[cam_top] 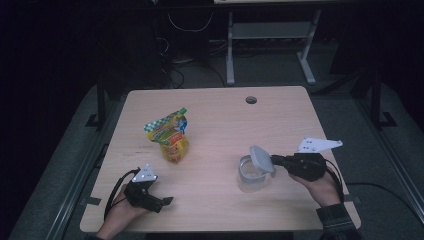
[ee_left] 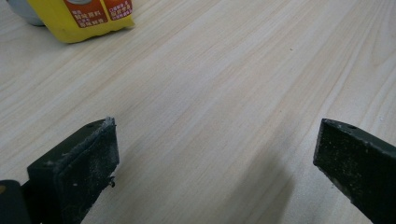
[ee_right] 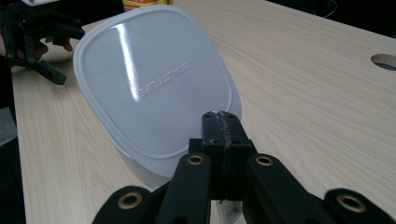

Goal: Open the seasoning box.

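A clear plastic container [cam_top: 248, 177] stands on the table's right side. Its white lid [cam_top: 261, 158] [ee_right: 154, 88] is tilted up over the rim, and my right gripper [cam_top: 276, 160] [ee_right: 221, 125] is shut on the lid's near edge. A yellow and green snack pouch [cam_top: 171, 137] [ee_left: 79, 16] lies left of centre. My left gripper [cam_top: 168, 201] [ee_left: 217, 140] rests low at the front left. It is open and nothing is between its jaws. In the right gripper view the left gripper [ee_right: 35, 35] sits far off behind the lid.
The wooden table [cam_top: 220, 117] has a round cable hole [cam_top: 251, 100] [ee_right: 385, 60] near its far edge. Bare wood lies between the pouch and the container. Beyond the table stand a desk frame [cam_top: 270, 40] and cables on a dark floor.
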Demonstrator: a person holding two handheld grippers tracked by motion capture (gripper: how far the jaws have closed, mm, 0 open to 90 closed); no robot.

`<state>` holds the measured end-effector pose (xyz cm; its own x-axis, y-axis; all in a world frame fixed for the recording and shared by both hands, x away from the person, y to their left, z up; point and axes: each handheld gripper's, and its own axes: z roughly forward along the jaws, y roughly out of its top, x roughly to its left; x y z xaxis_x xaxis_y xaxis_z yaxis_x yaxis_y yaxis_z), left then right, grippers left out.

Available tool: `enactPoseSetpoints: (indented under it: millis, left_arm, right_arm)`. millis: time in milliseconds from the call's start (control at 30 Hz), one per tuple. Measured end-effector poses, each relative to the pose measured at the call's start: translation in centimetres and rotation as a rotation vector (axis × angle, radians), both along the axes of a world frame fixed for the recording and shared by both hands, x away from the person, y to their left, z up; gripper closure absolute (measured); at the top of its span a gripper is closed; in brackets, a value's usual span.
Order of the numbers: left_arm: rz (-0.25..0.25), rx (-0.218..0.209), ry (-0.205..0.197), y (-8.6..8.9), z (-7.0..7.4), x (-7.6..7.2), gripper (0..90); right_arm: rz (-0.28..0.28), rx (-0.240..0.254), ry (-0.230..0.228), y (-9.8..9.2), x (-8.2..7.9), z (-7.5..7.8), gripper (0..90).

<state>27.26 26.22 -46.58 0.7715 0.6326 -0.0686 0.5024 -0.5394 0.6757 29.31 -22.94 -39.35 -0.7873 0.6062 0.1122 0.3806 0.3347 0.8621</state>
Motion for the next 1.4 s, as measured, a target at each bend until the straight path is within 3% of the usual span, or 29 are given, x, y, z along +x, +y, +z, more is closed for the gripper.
enactPoseSetpoints:
  millis: [800,1233,1400]
  left_arm:
    - [0.005,-0.004,0.007,0.0,0.0,0.0,0.0]
    - [0.004,-0.007,0.005,0.0,0.0,-0.1,0.0]
    - [0.006,-0.005,0.005,0.1,0.1,-0.1,0.0]
  right_arm:
    - [-0.010,0.000,0.030,-0.4,0.3,-1.1,90.0]
    - [-0.021,-0.023,0.041,-0.6,0.2,-1.8,90.0]
    - [-0.046,-0.026,0.046,-1.2,0.1,-2.2,90.0]
